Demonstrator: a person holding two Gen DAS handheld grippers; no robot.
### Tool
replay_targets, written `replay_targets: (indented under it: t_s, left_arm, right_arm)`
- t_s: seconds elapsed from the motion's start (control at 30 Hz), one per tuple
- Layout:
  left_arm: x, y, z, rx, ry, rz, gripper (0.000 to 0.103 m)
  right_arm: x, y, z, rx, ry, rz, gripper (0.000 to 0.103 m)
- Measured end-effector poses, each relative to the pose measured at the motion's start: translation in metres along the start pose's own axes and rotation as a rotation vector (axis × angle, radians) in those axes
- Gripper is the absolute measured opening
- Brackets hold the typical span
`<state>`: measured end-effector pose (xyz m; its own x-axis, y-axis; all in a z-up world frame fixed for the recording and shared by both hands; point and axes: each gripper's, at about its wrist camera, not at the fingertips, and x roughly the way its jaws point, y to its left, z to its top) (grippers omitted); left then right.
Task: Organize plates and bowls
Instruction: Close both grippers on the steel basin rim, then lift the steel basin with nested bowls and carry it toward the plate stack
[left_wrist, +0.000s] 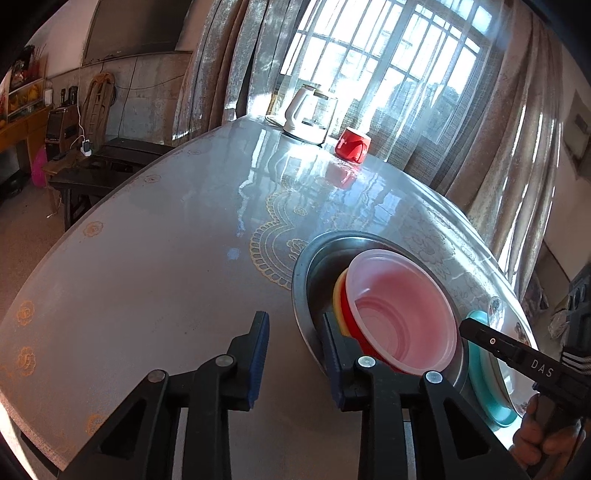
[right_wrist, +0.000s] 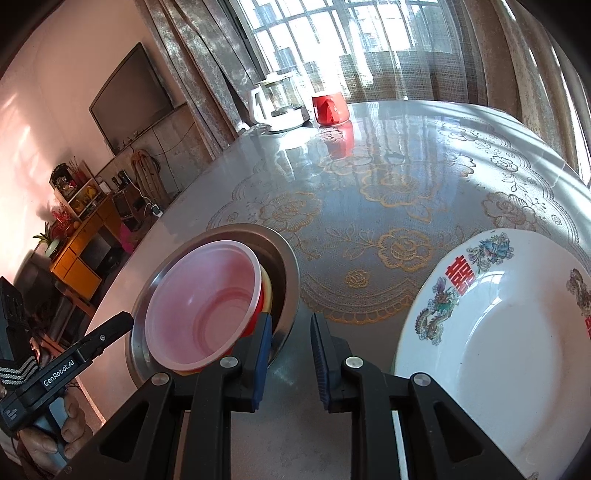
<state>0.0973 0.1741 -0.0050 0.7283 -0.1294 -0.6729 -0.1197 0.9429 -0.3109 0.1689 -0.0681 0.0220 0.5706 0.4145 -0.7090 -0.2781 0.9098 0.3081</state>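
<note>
A steel bowl (left_wrist: 304, 269) sits on the table holding a nested stack: a clear plastic bowl (left_wrist: 402, 306) inside a red bowl (left_wrist: 351, 321) inside a yellow one (left_wrist: 338, 291). My left gripper (left_wrist: 295, 332) straddles the steel bowl's near rim, one finger outside and one inside, with its pads apart and not pressing. My right gripper (right_wrist: 290, 332) hovers beside the steel bowl (right_wrist: 288, 266), slightly open, with only tablecloth in its gap. A white plate (right_wrist: 498, 350) with dragon pictures and red characters lies to its right, on top of a teal plate (left_wrist: 480, 369).
A red mug (left_wrist: 352, 145) and a glass kettle (left_wrist: 306, 114) stand at the table's far side by the curtained window. The round table's edge (left_wrist: 74, 258) curves off to the left, with a dark bench and cabinets beyond. A hand (right_wrist: 55, 424) holds the left gripper's handle.
</note>
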Motion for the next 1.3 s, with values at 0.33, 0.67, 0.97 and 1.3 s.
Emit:
replay_targets:
  t_s: [0.33,0.67,0.97,1.3]
  left_arm:
    - [0.02,-0.002,0.003,0.014,0.054,-0.018,0.025]
    - [0.012,-0.003,-0.003,0.026,0.056,-0.051,0.02]
    - [-0.003,-0.003,-0.014,0.023,0.066,-0.04,0.022]
    - [-0.007,-0.007,-0.019,0.031,0.066,-0.032,0.026]
  right_arm:
    - [0.015,0.003,0.001,-0.031,0.044,-0.009,0.021]
    - [0.013,0.002,-0.001,-0.021,0.063,0.032,0.018]
    - [0.012,-0.001,-0.008,0.02,0.103,0.135,0.02]
    - [0.011,0.0,-0.017,0.037,0.121,0.181,0.02]
